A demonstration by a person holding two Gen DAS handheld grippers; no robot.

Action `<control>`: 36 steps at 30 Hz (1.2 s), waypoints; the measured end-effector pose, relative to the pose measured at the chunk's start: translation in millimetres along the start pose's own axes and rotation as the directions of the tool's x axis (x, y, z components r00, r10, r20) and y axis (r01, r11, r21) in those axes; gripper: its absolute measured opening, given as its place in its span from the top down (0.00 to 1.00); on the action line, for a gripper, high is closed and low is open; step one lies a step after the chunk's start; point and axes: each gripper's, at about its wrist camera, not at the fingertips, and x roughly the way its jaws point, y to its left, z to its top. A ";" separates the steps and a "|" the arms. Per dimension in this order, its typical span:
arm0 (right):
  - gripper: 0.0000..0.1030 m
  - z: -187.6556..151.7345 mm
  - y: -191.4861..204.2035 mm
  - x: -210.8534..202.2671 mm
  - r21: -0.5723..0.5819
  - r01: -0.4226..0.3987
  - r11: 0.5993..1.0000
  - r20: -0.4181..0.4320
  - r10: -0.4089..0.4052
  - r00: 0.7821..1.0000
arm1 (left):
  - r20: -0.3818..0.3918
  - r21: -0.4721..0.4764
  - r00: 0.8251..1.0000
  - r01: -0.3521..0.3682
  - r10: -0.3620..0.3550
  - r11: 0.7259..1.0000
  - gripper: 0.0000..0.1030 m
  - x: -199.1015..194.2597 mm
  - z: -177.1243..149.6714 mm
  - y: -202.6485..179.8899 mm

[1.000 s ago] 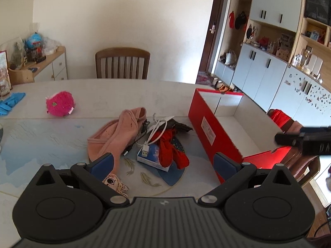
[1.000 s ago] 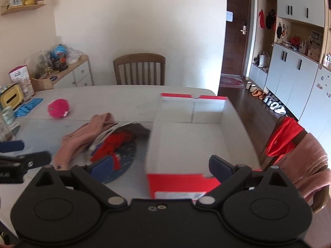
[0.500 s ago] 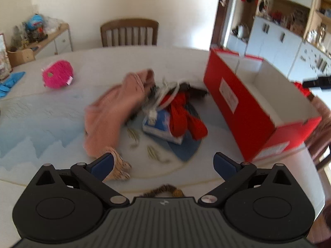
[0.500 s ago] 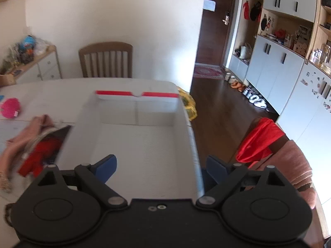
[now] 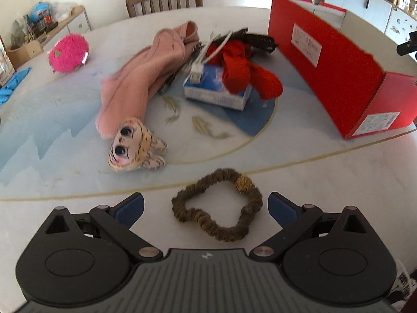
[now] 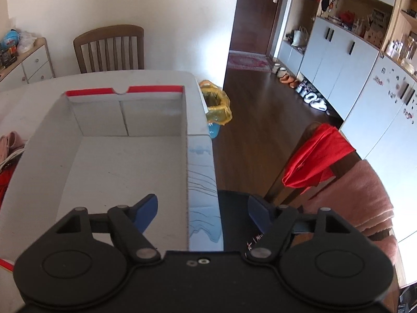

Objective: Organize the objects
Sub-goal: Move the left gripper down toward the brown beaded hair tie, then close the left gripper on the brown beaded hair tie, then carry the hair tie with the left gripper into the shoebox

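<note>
The brown hair tie (image 5: 217,206) lies flat on the table (image 5: 325,177), directly between the 2 blue pads of the left gripper (image 5: 206,206), whose jaws stand wide apart with neither pad touching it (a small gold bead sits on the tie's far right side). Beyond the hair tie, a little to its left, rests a small plush toy with big eyes (image 5: 135,147), and a pink cloth (image 5: 146,78) stretches away behind that. Farther past the hair tie sits a blue-and-white packet (image 5: 216,91) with a red cloth (image 5: 245,73) and a white cable (image 5: 206,57) draped over it. To the hair tie's far right stands the red box (image 5: 331,60), open at the top.

The right gripper (image 6: 202,212) straddles the red box's right wall, its jaws closing; its left pad is inside the box, its right pad outside, neither yet pressing the wall.
</note>
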 end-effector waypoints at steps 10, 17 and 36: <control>0.45 1.2 -7.5 11.7 0.005 -0.056 0.998 -0.046 0.056 0.997 | -0.022 -0.009 0.999 0.023 -0.023 1.000 0.26 3.1 3.4 -4.5; 0.68 -0.9 -9.0 18.8 0.001 -0.074 0.997 -0.073 0.074 0.995 | -0.026 0.033 1.000 0.002 -0.001 0.999 0.74 -1.2 11.0 -15.1; 0.99 -4.2 -8.1 21.0 -0.026 -0.145 0.989 -0.064 0.143 0.988 | 0.047 -0.035 0.998 0.035 -0.033 0.999 0.86 -25.9 29.3 -15.0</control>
